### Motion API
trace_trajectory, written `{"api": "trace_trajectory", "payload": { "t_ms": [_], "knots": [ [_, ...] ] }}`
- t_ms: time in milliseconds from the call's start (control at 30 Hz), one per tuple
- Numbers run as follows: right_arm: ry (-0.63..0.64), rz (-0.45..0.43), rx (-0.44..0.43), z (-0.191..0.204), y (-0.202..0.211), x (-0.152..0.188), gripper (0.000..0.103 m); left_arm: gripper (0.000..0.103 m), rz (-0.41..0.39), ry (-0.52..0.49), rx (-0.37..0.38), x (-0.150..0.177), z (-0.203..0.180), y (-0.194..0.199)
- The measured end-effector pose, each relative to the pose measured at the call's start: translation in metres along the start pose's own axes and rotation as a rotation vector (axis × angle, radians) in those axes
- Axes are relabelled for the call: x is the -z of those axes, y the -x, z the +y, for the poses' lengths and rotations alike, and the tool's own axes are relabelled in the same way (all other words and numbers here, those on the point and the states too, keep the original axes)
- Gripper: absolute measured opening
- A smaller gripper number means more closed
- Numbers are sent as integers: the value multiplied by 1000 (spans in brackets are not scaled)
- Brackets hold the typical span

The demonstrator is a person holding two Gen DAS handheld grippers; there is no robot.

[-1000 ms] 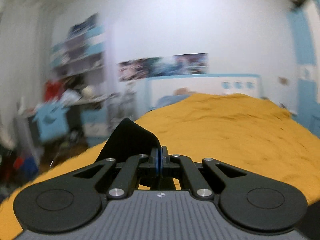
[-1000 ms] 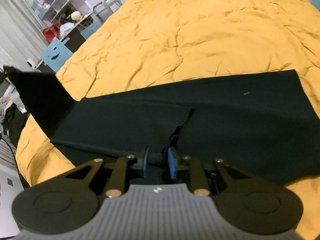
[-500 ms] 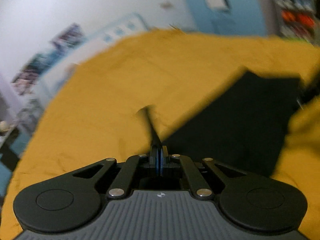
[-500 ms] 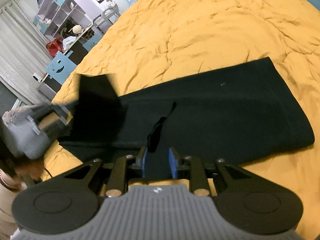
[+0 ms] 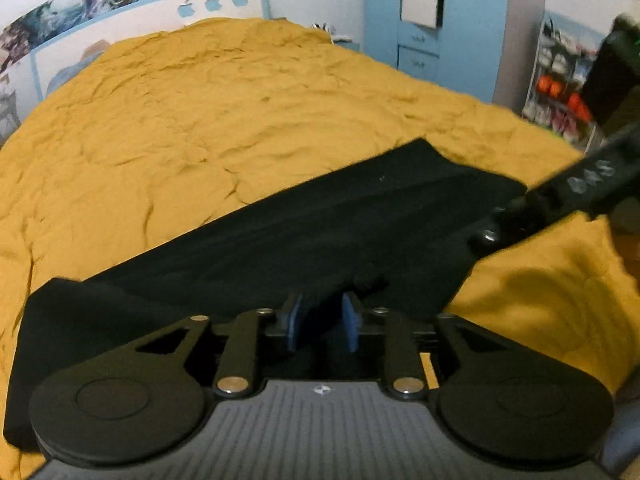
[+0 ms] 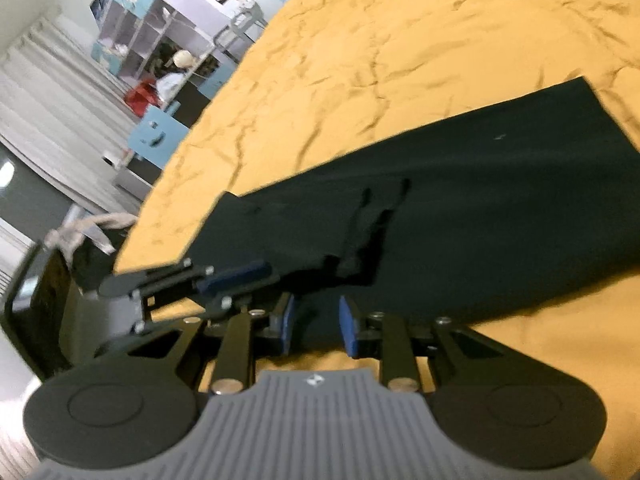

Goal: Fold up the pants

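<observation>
One fold looks done, I think: the black pants (image 6: 460, 216) lie flat on the yellow bed cover (image 5: 200, 120) as a long dark strip, and there seems to be one layer on top of another, with a cloth edge running across the middle. A thin black string lies on top of the pants near that edge. So the pants seem to be folded once along their length, but they are still long, and I think at least one more fold is left, to bring one end over to the other end and make a small neat pile. The pants are right in front of both tools, close to the near side of the bed. The left gripper (image 5: 320, 322) is low and points along the pants, with its two blue fingers (image 5: 294, 320) apart. Black cloth sits just past the gap, but the fingers are not squeezing it, so it is holding nothing. The right gripper (image 6: 316, 324) is also low, at the near edge of the pants, and it tilts a bit to one side. Its blue fingers (image 6: 348, 324) are spread apart too, with nothing held between them. In the right wrist view the left gripper shows on the left, lying close to the bed with its tips at the edge of the pants. Both tools are near each other at the same side of the pants, and both look ready to pick a new spot to grab
</observation>
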State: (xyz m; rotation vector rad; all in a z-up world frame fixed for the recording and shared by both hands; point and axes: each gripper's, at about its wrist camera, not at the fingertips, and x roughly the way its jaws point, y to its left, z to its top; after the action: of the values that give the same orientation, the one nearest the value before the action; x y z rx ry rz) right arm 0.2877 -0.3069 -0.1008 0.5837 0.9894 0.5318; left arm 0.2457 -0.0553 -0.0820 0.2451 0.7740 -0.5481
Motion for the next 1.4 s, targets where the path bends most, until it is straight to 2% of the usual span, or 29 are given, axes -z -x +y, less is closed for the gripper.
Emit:
{"api": "trace_trajectory", "payload": {
  "t_ms": [67,200,267,400,533,600,633,733,867,933,967,1033,1100,1200,1233,1267,1300,1400],
  "knots": [
    [-41,-8,-26,-1,-8,-7,22,31,-8,47,-36,1,11,7],
    [-110,-3,-30,-6,-31,-23,22,31,-8,170,-198,14,53,16],
    [-167,14,-21,-13,-43,-27,22,31,-14,230,-250,16,71,20],
    [-288,34,-21,-32,-64,-29,22,31,-51,362,-305,25,104,28],
    [-372,69,-25,-46,-89,-27,20,31,-57,439,-334,34,121,26],
    [-406,76,-47,-49,-98,-27,10,31,-52,479,-340,38,129,21],
    [-409,73,-52,-48,-100,-27,0,31,-50,489,-343,43,126,24],
    [-353,37,-62,-34,-93,-35,0,31,-40,502,-354,49,127,26],
    [-157,-76,-88,9,-59,-50,0,31,-26,507,-362,52,130,24],
    [-19,-123,-37,23,-47,-47,0,31,-21,501,-358,52,129,24],
    [9,-105,7,21,-51,-44,0,31,-16,495,-359,53,128,22],
    [-66,-16,72,-1,-71,-36,0,31,0,485,-360,53,127,17],
    [-153,26,65,-20,-83,-28,0,31,15,479,-368,53,126,15],
    [-207,16,31,-29,-85,-27,2,31,30,465,-368,55,124,13],
    [-210,10,26,-29,-84,-30,8,31,33,461,-369,56,124,12],
    [-214,2,22,-30,-84,-32,18,31,37,460,-369,56,125,12],
    [-224,-9,18,-31,-84,-36,22,31,40,459,-368,56,125,12],
    [-259,-16,15,-38,-90,-46,23,31,42,463,-369,54,127,10]
  ]
}}
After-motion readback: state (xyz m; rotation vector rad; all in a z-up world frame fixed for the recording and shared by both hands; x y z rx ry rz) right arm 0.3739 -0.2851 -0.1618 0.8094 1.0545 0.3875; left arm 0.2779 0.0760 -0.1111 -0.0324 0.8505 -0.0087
